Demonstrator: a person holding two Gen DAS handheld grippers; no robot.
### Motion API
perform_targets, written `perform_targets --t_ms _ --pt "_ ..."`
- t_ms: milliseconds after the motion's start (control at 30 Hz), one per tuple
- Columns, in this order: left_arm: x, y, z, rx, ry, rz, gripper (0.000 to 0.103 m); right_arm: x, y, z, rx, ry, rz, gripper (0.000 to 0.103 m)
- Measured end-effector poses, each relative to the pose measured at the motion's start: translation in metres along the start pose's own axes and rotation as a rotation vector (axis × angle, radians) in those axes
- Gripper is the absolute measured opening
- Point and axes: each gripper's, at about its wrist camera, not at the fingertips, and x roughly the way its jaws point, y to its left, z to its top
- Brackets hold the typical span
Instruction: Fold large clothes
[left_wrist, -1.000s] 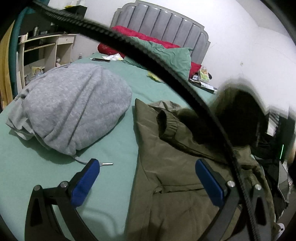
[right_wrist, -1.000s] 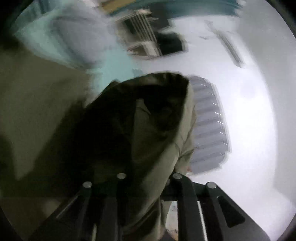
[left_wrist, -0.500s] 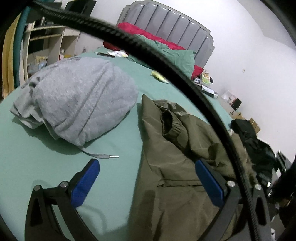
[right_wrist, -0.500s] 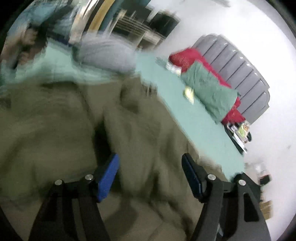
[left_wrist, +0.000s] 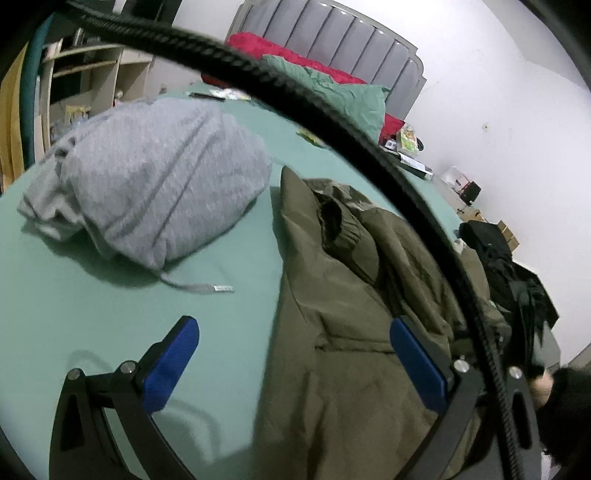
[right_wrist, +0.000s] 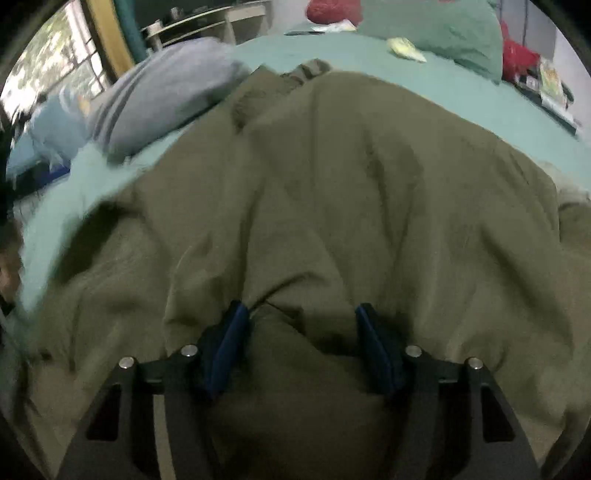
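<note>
An olive green jacket (left_wrist: 351, 314) lies rumpled on the green bed sheet (left_wrist: 92, 314), one cuffed sleeve folded across its top. My left gripper (left_wrist: 291, 339) is open and empty, hovering over the jacket's left edge and the bare sheet. In the right wrist view the jacket (right_wrist: 351, 203) fills most of the frame. My right gripper (right_wrist: 301, 325) is low over it, jaws apart, with a fold of olive fabric bulging between the blue pads (right_wrist: 231, 343).
A grey hoodie (left_wrist: 159, 177) lies bunched on the bed to the left, its drawstring trailing toward the jacket. Green and red pillows (left_wrist: 332, 88) sit at the grey headboard. Dark clothes (left_wrist: 509, 273) pile at the bed's right edge. Shelves (left_wrist: 81, 92) stand far left.
My right gripper let go of the raised jacket, swung down and now sits low over the jacket with fabric between its jaws. My left gripper moved slightly closer to the bed.
</note>
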Motion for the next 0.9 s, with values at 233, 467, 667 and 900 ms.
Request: perform_targets --t_ms 233,467,667,900 --pt "-0.035 -0.009 -0.046 -0.016 0.011 0.016 0.103 -0.081 0.006 -0.05 0.054 -0.145 -0.083 0.069" --pt "-0.069 -0.011 -0.101 -0.059 0.037 0.052 0.103 -0.165 -0.021 -0.145 0.169 -0.177 -0.181 0.071" --pt "-0.095 -0.019 -0.145 -0.098 0.067 0.011 0.103 -0.202 -0.056 -0.243 0.325 -0.169 -0.269 0.071" --pt "-0.087 -0.033 -0.204 -0.073 0.253 0.038 0.103 -0.204 -0.101 -0.331 0.579 -0.082 -0.284 0.071"
